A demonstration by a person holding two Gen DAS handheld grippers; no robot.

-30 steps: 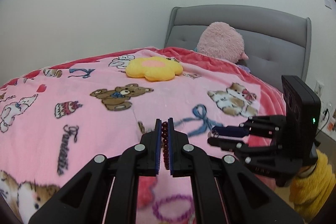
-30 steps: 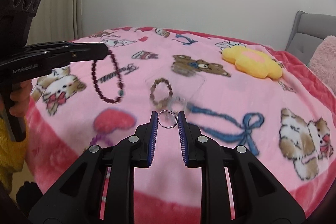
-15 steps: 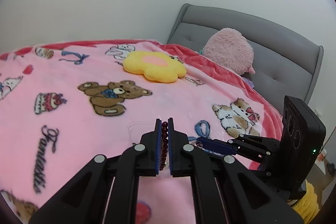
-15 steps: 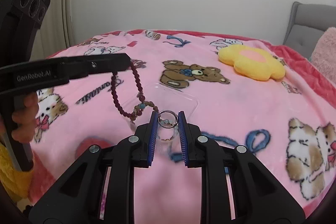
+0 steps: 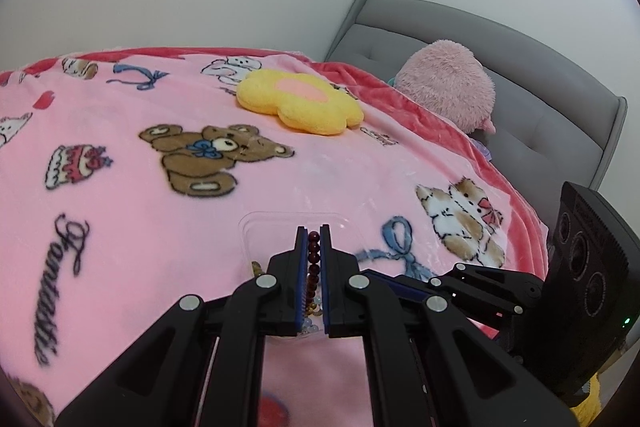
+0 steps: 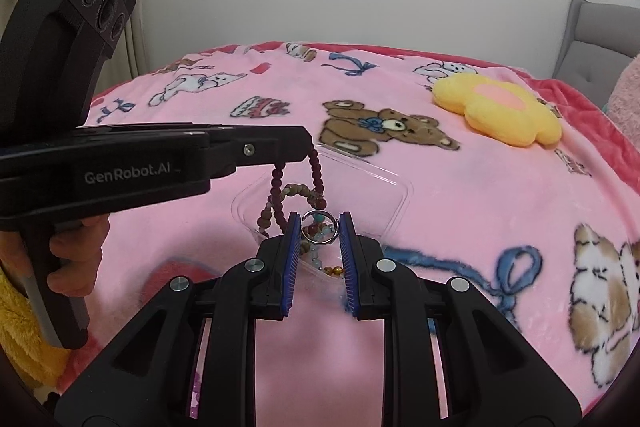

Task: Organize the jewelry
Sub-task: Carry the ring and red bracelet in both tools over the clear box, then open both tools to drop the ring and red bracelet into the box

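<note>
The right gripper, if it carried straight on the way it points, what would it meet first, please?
Probably the dark red bead bracelet hanging from the left gripper just ahead of the right gripper, which holds a silver ring; the clear plastic tray lies below. Depth is unclear.

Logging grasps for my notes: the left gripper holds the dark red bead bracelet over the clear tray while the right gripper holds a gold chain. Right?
Not quite. The right gripper holds a silver ring, not a gold chain, as the right wrist view shows. The left gripper does hold the dark red bead bracelet over the clear tray.

Left tool clamping dark red beads, above clear tray, pink blanket
</note>
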